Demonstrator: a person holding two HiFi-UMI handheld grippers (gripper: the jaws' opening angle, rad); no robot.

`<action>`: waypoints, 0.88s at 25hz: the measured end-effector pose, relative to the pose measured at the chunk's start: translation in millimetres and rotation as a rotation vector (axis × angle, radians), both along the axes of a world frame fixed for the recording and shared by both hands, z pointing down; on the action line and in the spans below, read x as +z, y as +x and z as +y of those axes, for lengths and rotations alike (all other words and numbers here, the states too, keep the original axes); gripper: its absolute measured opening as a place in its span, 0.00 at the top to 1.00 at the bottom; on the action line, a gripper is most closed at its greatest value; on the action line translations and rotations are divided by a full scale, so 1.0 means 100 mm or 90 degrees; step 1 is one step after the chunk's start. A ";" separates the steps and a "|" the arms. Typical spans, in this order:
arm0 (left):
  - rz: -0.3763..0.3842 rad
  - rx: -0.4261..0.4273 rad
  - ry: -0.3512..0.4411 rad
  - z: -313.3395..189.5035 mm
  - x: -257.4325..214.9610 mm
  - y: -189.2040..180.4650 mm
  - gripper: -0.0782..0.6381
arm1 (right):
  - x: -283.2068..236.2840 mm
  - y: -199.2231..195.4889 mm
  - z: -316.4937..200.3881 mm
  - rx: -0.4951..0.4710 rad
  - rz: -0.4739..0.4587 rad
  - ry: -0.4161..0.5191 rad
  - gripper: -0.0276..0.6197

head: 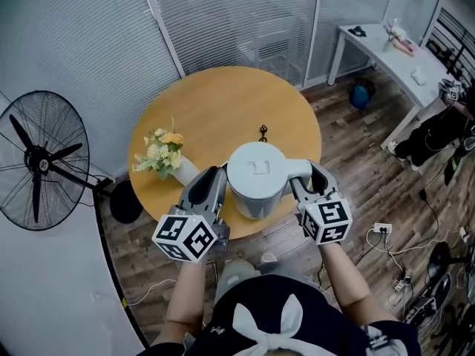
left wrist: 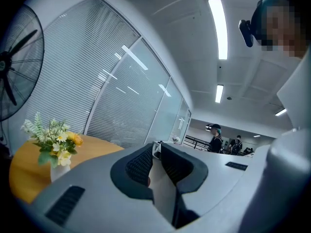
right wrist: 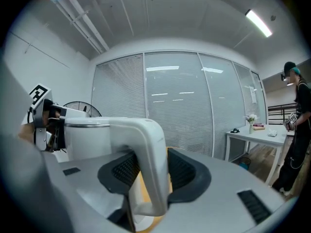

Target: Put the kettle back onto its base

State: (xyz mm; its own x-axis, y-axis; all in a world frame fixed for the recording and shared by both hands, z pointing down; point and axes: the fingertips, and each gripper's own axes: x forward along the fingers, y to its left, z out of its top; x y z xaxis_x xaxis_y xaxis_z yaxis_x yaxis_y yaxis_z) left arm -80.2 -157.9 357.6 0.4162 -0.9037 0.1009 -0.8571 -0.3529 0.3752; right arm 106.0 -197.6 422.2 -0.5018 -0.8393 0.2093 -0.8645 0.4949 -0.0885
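Observation:
A white kettle point(head: 256, 173) with a round lid hangs over the near edge of the round wooden table point(head: 215, 102). My right gripper point(head: 308, 180) is shut on its curved white handle point(right wrist: 148, 154), and the kettle body point(right wrist: 82, 140) sits to the left in the right gripper view. My left gripper point(head: 208, 184) is close beside the kettle's left side. Its pads point(left wrist: 141, 164) stand close together around a thin pale piece point(left wrist: 163, 193) that I cannot identify. No base shows in any view.
A small vase of yellow and white flowers point(head: 162, 153) stands at the table's left edge, and a small black object point(head: 263, 132) lies beyond the kettle. A standing fan point(head: 41, 158) is at the left, a white desk point(head: 386, 50) at the back right. People point(left wrist: 216, 137) stand far off.

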 end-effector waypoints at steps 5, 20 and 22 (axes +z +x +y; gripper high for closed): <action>-0.005 -0.022 -0.005 -0.07 0.02 -0.05 0.80 | 0.03 -0.07 -0.13 -0.021 -0.003 -0.006 0.69; -0.006 -0.012 -0.031 -0.33 0.17 -0.17 0.80 | 0.18 -0.18 -0.36 -0.014 0.004 -0.027 0.69; -0.004 -0.008 -0.032 -0.37 0.18 -0.19 0.80 | 0.17 -0.19 -0.39 -0.011 0.007 -0.026 0.69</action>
State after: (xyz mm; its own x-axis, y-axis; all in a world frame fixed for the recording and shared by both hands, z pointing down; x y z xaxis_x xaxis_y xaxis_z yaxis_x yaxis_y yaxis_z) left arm -98.7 -194.7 375.5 0.4036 -0.9028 0.1482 -0.8638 -0.3227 0.3869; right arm 86.9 -236.5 439.4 -0.5135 -0.8213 0.2486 -0.8569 0.5059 -0.0988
